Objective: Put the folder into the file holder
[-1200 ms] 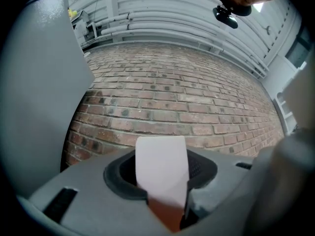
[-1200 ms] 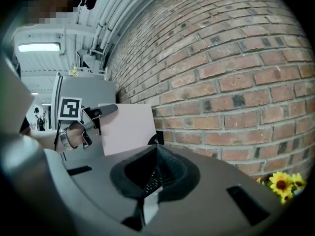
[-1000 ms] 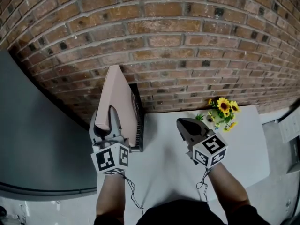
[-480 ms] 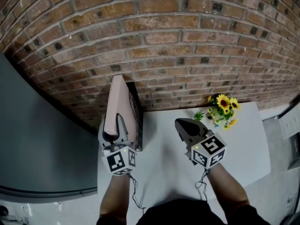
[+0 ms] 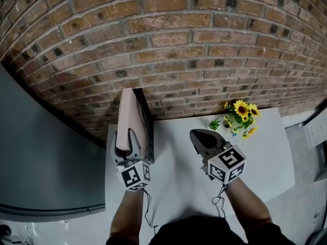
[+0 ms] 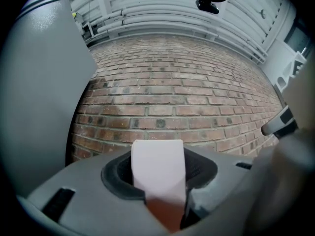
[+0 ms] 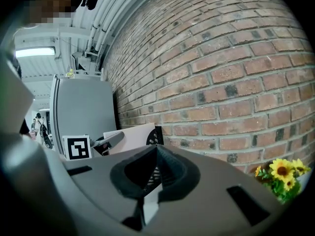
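A pale pink folder (image 5: 126,117) stands on edge inside the black mesh file holder (image 5: 147,121) against the brick wall at the table's back left. My left gripper (image 5: 124,148) is shut on the folder's near edge; the left gripper view shows the folder (image 6: 158,171) clamped between the jaws. My right gripper (image 5: 198,136) hovers over the middle of the table, shut with nothing in it. From the right gripper view the folder (image 7: 132,137) and the holder (image 7: 156,136) show to the left.
A small bunch of sunflowers (image 5: 239,117) stands at the back right of the white table (image 5: 179,182). A grey cabinet (image 5: 46,152) sits left of the table. The brick wall (image 5: 168,50) runs right behind the holder.
My left gripper has come down with the folder, which now sits lower and more upright in the file holder. The right gripper has stayed in place.
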A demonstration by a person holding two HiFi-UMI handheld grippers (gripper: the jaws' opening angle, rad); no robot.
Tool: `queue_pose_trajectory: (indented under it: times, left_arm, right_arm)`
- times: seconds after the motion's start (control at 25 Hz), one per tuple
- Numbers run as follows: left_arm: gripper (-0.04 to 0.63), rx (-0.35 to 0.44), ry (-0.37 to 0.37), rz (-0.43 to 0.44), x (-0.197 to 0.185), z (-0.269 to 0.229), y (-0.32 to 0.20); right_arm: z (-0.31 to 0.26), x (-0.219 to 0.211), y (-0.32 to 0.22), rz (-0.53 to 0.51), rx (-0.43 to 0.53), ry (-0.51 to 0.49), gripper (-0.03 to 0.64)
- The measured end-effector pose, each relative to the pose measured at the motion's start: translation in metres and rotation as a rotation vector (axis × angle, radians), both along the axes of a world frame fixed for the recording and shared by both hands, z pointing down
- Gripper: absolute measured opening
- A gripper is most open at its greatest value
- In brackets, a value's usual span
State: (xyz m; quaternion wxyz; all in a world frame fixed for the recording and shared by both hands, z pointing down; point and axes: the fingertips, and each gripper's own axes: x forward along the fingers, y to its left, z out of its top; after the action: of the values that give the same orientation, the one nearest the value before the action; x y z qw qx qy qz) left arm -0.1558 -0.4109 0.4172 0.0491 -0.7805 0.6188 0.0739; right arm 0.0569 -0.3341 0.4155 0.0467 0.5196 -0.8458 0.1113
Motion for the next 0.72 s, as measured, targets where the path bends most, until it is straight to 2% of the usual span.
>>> queue_pose_trajectory:
  times: [0.24, 0.4, 0.72]
  left_arm:
    - [0.194, -0.001, -0.034, 0.002, 0.002, 0.002, 0.001]
    - [0.237, -0.004, -0.053, 0.005, 0.0, -0.003, 0.009]
    - [0.244, 0.015, -0.069, -0.046, -0.005, -0.034, 0.058]
  right_arm:
    - [-0.001, 0.002, 0.004, -0.014, 0.001, -0.01, 0.003]
    - [-0.005, 0.004, 0.007, -0.039, 0.021, -0.019, 0.003]
    - [-0.016, 0.005, 0.014, -0.108, 0.036, -0.012, 0.003]
